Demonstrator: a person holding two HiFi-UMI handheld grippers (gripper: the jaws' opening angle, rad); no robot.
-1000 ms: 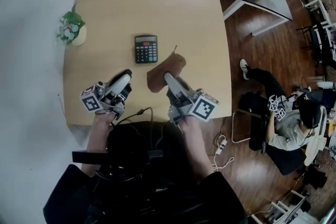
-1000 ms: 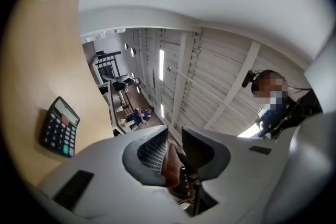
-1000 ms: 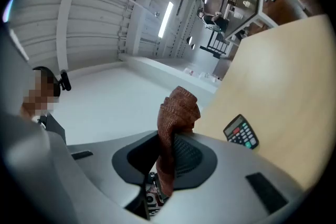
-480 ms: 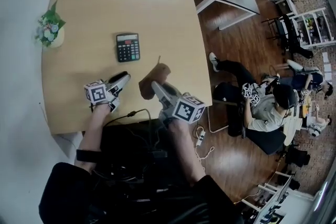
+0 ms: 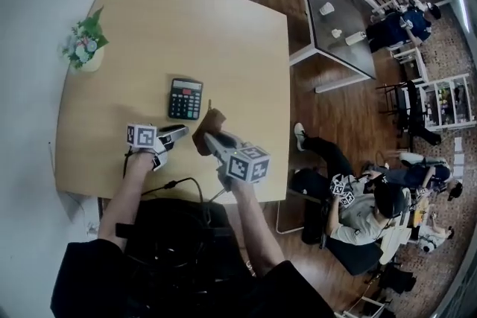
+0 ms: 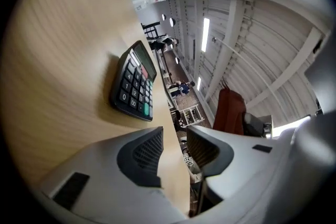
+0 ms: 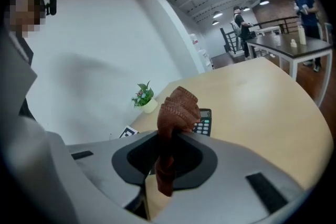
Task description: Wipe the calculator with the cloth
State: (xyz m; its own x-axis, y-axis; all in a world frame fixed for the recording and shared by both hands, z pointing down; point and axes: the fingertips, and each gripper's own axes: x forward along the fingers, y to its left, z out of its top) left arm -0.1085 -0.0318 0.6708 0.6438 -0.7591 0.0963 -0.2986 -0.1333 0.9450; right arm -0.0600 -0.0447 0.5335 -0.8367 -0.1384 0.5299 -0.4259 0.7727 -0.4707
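A black calculator lies flat on the wooden table, also seen in the left gripper view as the calculator. My left gripper sits low just in front of it, its jaws opening with nothing between them. My right gripper is shut on a brown cloth, just right of the calculator's near corner. In the right gripper view the cloth bunches above the jaws, and the calculator peeks out behind it.
A small potted plant stands at the table's far left edge. A person sits on the wooden floor to the right with another gripper pair. A grey table with cups stands beyond.
Both grippers have dropped toward the tabletop and closed in on the calculator. The left jaws have parted a little. The cloth stays in the right gripper.
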